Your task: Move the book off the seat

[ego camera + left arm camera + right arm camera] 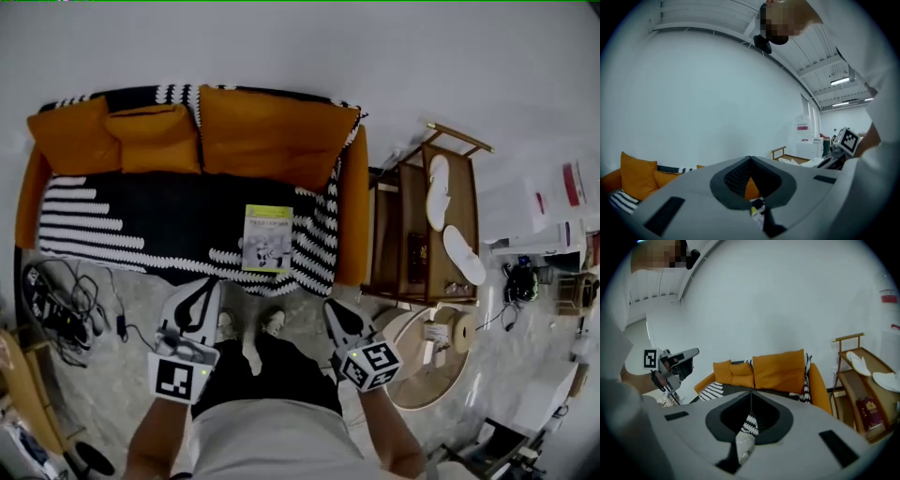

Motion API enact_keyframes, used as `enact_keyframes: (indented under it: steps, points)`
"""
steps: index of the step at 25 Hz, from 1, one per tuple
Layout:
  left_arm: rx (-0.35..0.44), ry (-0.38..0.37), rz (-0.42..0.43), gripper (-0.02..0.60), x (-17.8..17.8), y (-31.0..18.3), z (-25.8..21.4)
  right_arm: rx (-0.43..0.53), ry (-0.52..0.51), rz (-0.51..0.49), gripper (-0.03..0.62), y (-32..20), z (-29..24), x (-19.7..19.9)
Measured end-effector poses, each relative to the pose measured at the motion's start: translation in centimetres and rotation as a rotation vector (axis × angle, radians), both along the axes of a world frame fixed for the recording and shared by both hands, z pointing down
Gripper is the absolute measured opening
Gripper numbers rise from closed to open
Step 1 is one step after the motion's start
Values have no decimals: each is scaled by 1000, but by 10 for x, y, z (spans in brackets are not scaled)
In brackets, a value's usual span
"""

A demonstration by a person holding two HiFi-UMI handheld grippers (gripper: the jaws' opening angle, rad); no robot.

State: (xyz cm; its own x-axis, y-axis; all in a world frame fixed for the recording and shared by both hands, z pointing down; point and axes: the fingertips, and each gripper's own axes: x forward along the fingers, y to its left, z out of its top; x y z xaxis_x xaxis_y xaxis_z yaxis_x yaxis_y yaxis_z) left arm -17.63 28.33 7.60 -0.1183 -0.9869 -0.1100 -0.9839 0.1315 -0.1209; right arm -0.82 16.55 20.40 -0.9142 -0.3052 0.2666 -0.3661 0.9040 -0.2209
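Room: plain white wall (281,42) behind, pale stone-patterned floor (122,370) below.

Sofa (352,211): orange, set against the wall, with three orange cushions (272,131) along the back. A black-and-white striped blanket (89,220) covers the seat and hangs over the front edge.

Book (267,238): lies flat on the blanket, cover up, on the right part of the seat near its front edge. Nothing touches it.

Left gripper (212,283): held low in front of the sofa, pointing towards the seat, jaws closed together with nothing between them. Its tip is left of the book and clear of it.

Right gripper (329,306): held on the other side of the person's feet (248,324), jaws likewise clenched and empty, short of the sofa's front edge.

Right of the sofa: a wooden rack (408,239) with two white slippers (439,192) on its top shelf.

Left of the sofa: a tangle of black cables (56,300) on the floor.
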Motion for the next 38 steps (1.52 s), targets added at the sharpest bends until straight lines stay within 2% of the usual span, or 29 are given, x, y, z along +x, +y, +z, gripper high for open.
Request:
enact_keyframes:
  steps: [6,7,9,12,17,19,25,29,33,38]
  points:
    - [-50,11,-45,17,-24,-17,59,-110,82,-54,25,-47,79,-46]
    - [-52,19,-53,17,-28,-18,68,-119,92,-70,34,-50,91,-56]
    - [-58,42,-70,17,-35,-20,86,-134,115,-112,104,-56,116,-78]
    - [-84,58,-80,17,-44,-25,109,-161,156,-130,115,-73,160,-101]
    - [-148,75,-74,17,-60,-36,150,-363,221,-116,126,-96,253,-129]
    - [-156,81,-70,17,-63,-44,165,-385,253,-127,137,-104,285,-140]
    - [-207,99,-58,17,-68,-65,208,-449,291,-55,163,-139,361,-155]
    - [-244,106,-72,17,-85,-75,224,-446,342,-26,178,-157,398,-166]
    - [-253,89,-80,17,-98,-88,226,-543,303,41,192,-174,418,-174]
    - [-260,84,-69,17,-99,-104,221,-620,280,66,193,-181,435,-181]
